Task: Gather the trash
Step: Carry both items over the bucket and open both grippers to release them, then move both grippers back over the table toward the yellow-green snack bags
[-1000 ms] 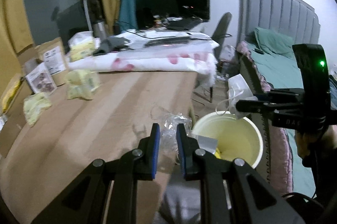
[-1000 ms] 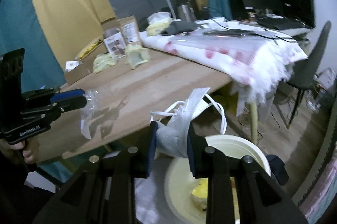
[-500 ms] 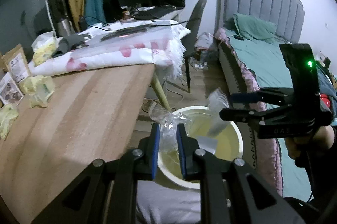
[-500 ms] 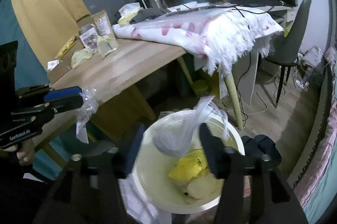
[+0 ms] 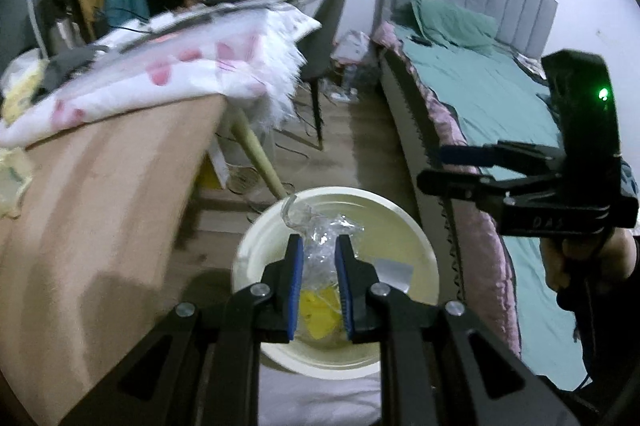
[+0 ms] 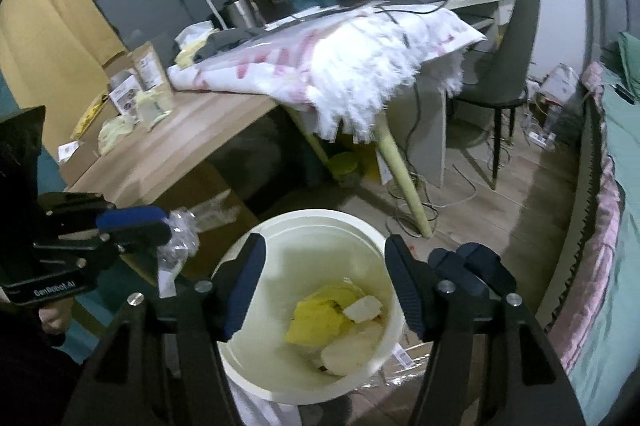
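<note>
Left gripper (image 5: 318, 262) clamps a crumpled clear plastic wrapper (image 5: 320, 238) and hangs it over the cream bin (image 5: 256, 238), so that piece is not yet dropped. Right gripper (image 6: 324, 286) is spread wide and empty above the bin. Bin already holds a yellow wrapper (image 6: 316, 314) and some pale scraps. Left to do, as I read it: release the clear wrapper, then go for the yellowish packets (image 6: 116, 129) on the wooden table (image 6: 192, 141), if those count as trash.
</note>
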The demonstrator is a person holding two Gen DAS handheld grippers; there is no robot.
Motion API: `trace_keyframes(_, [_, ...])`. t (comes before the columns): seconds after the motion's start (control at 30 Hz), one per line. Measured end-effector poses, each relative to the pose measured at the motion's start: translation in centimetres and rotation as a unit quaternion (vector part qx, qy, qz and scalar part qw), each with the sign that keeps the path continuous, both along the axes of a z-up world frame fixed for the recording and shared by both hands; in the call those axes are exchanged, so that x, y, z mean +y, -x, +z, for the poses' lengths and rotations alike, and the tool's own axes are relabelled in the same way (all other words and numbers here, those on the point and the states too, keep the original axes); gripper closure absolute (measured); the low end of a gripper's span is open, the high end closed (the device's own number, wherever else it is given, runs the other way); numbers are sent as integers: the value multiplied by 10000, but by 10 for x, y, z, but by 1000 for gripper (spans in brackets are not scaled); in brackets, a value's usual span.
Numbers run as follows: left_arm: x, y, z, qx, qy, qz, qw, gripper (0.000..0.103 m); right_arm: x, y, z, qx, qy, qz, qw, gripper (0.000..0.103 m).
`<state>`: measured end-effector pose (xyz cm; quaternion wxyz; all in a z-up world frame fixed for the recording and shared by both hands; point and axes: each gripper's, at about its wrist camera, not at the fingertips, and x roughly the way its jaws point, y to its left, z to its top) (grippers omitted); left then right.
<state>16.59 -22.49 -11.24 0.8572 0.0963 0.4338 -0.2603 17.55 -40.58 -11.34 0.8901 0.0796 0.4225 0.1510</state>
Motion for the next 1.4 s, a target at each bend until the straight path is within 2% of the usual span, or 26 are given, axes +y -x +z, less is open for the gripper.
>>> trace_keyframes(0.13, [-13,-9,-9,389,206,-227,9988,83,-9,1,5,-29,56,-183,9998,43])
trace_keyframes(0.17, [-15,-9,-11,445,193,-261,9985,79,-10,1,6,-37,64,-205,9998,43])
trace_keyframes(0.23, [-16,-9,-12,504,212,-297,9981,68,-8,1,8,-47,82,-210,9997,43])
trace_keyframes(0.3, [-11,-8,-10,525,342,-270,9977,42,-5,0,10,-58,103,-187,9998,43])
trace_keyframes(0.37, [-4,-7,-6,463,429,-184,9978,37,1,-1,12,-84,110,-113,9998,43])
trace_keyframes(0.8, [73,14,34,-237,510,401,9976,37,88,-17,45,-413,153,664,9968,43])
trace_keyframes(1.07, [135,33,56,-708,495,952,9917,37,146,-23,60,-526,179,1118,9922,43])
trace_keyframes(1.4, [216,43,66,-883,324,1529,9837,37,227,-36,70,-559,313,1657,9841,43])
